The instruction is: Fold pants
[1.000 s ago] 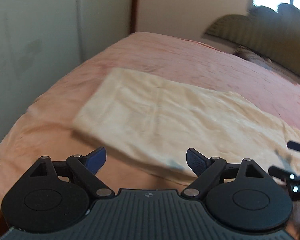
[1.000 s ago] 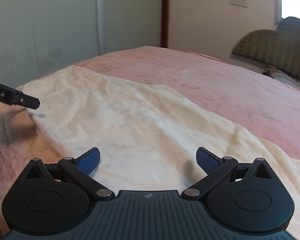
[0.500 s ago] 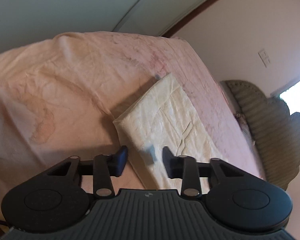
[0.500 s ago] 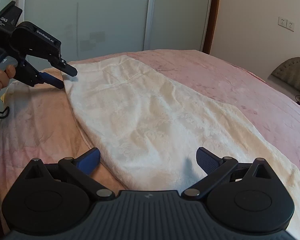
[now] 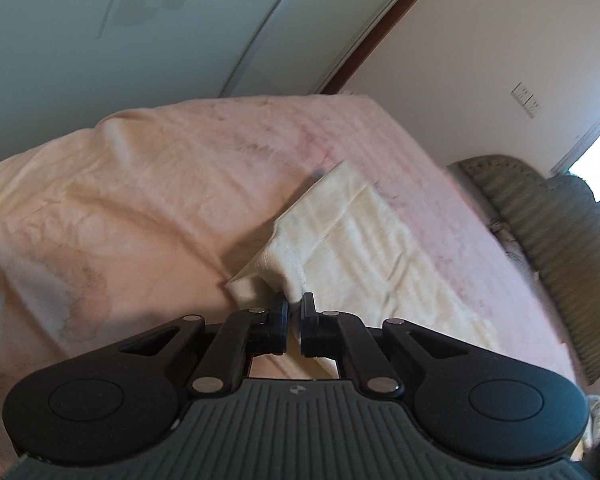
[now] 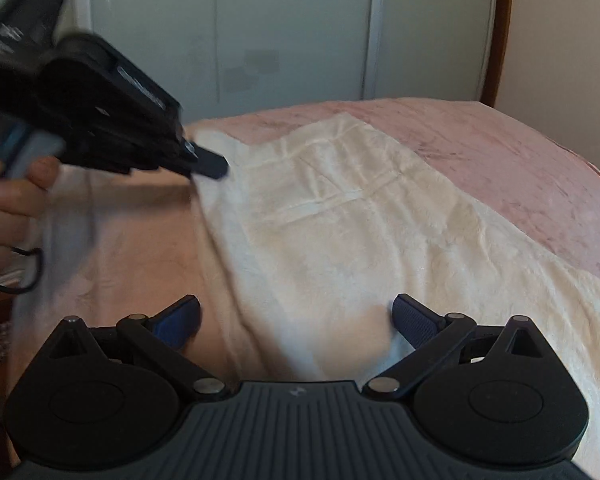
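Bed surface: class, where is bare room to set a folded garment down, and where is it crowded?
Bare pink bedspread lies left of the cream pants, toward the wardrobe doors; another strip runs beyond them. It is crowded where the left gripper pinches the pants' corner.

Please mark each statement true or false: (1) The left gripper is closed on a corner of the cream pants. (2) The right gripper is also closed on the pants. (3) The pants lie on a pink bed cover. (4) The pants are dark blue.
1. True: the left gripper is shut on a corner of the pants.
2. False: the right gripper is open, its fingers apart over the fabric.
3. True: they lie on the pink bed cover.
4. False: they are cream.
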Available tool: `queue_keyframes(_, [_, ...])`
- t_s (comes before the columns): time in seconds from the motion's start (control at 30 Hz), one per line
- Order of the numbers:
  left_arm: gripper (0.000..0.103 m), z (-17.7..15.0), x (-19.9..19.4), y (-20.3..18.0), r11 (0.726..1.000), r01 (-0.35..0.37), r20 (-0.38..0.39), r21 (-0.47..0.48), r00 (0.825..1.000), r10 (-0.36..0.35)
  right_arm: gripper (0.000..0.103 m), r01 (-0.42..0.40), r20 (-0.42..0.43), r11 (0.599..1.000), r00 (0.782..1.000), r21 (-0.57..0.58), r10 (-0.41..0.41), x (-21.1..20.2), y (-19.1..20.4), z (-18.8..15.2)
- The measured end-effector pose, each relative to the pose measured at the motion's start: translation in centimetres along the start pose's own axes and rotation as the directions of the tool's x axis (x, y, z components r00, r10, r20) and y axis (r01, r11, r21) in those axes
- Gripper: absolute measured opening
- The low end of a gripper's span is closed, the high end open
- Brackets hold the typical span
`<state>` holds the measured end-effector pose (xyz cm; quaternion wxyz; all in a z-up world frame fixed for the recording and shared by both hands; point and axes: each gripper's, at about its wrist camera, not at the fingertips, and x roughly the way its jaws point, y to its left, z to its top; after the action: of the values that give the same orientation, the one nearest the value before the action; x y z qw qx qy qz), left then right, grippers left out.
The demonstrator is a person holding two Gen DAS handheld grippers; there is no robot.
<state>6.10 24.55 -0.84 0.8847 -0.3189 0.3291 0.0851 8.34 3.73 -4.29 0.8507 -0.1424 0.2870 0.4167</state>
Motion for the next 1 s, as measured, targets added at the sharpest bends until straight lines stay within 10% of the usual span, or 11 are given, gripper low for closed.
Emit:
queue_keyframes(0.17, [0.004,-0.7,-0.6,-1.0,0.993,-0.039,0.028,0.109,0.999,0.037,0.103,0.072,0.112,0.988,0.99,0.136,-0.087,-6.7,-3.6,-1.9])
queue_keyframes(0.3, [0.022,-0.8,-1.6,-2.9,0.97,-0.12,0.06,0.212,0.992,0.11,0.103,0.329,0.007,0.905,0.939,0.269,-0.343,-10.2,-8.5,-5.5])
queue_keyframes(0.5, [0.024,-1.3,-5.0,-7.8,0.894,-0.275,0.276,0.355,0.944,0.181,0.103,0.417,-0.107,0.799,0.904,0.432,-0.414,-14.6,-12.6,-12.1])
queue_keyframes(0.67, [0.057,-3.8,-3.2,-15.6,0.826,-0.025,0.135,0.562,0.989,-0.062,0.103,0.505,-0.088,0.695,0.836,0.512,-0.542,-20.6,-14.7,-14.6])
queue_keyframes(0.87, [0.061,-13.3,2.8,-25.1,0.579,0.23,-0.145,0.782,0.971,-0.189,0.103,0.607,-0.24,0.491,0.748,0.625,-0.619,-25.7,-18.8,-20.9])
queue_keyframes(1.0, [0.061,-18.9,5.1,-27.0,0.469,0.318,-0.291,0.824,0.948,-0.132,0.103,0.64,-0.259,0.472,0.72,0.606,-0.644,-28.4,-17.6,-23.8])
